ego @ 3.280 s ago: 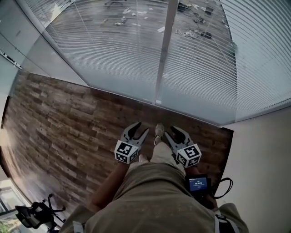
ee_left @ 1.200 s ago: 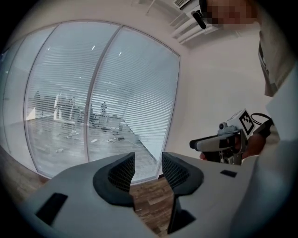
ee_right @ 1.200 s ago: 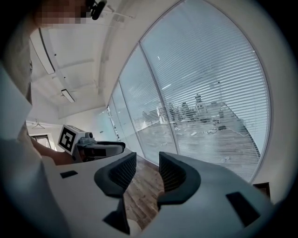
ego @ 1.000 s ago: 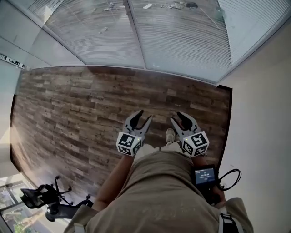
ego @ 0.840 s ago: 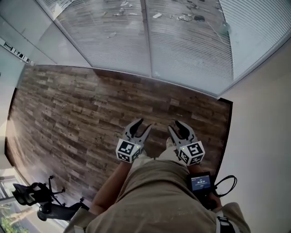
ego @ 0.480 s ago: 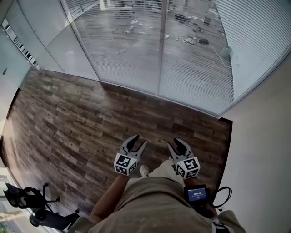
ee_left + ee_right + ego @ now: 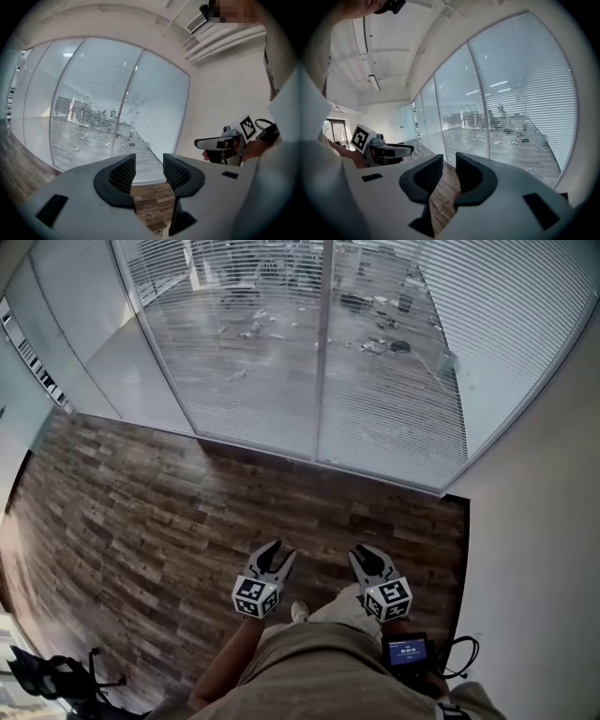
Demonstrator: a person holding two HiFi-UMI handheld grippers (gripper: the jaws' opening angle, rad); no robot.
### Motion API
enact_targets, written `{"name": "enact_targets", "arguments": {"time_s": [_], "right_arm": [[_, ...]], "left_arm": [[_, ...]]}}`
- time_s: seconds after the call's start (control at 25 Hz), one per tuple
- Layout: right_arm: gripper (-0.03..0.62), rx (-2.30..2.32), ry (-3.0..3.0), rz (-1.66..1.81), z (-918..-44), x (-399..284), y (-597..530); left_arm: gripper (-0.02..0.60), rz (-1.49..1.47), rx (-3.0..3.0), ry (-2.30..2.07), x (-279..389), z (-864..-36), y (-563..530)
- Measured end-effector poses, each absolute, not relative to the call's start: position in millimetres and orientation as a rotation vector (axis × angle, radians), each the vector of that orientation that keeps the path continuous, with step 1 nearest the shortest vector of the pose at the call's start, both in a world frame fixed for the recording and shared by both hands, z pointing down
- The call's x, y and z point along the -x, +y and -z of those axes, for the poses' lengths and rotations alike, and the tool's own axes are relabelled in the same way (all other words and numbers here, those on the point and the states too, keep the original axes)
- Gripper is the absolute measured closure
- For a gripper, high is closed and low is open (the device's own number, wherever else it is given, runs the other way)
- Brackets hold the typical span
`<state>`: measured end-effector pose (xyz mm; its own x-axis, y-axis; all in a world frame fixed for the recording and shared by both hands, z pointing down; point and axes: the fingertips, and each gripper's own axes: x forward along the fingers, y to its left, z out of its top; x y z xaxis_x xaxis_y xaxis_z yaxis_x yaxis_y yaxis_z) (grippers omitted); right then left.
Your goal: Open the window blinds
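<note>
Facing the window blinds point(image 7: 234, 362) across wood floor point(image 7: 141, 502)

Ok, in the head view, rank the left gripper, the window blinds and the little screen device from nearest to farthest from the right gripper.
1. Screen device, just behind the right gripper.
2. Left gripper, beside it on the left.
3. Window blinds, well ahead of both grippers.
</note>
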<state>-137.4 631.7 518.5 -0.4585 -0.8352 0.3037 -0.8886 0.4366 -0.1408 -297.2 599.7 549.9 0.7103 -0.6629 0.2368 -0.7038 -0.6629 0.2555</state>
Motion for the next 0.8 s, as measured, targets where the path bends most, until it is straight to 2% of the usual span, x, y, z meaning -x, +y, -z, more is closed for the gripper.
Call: {"name": "enact_targets", "arguments": {"time_s": [0.24,0.8], "right_arm": [[0.511,-1.524,-2.513,-0.448,-516,144,620],[0.512,-1.570,-2.500,-0.413,-512,133,594]], "left_arm": [[0.407,-0.202,-2.627,-1.042,300,-546,586],[0.407,-0.053,-2.539,-1.060,310,-528,559]]}}
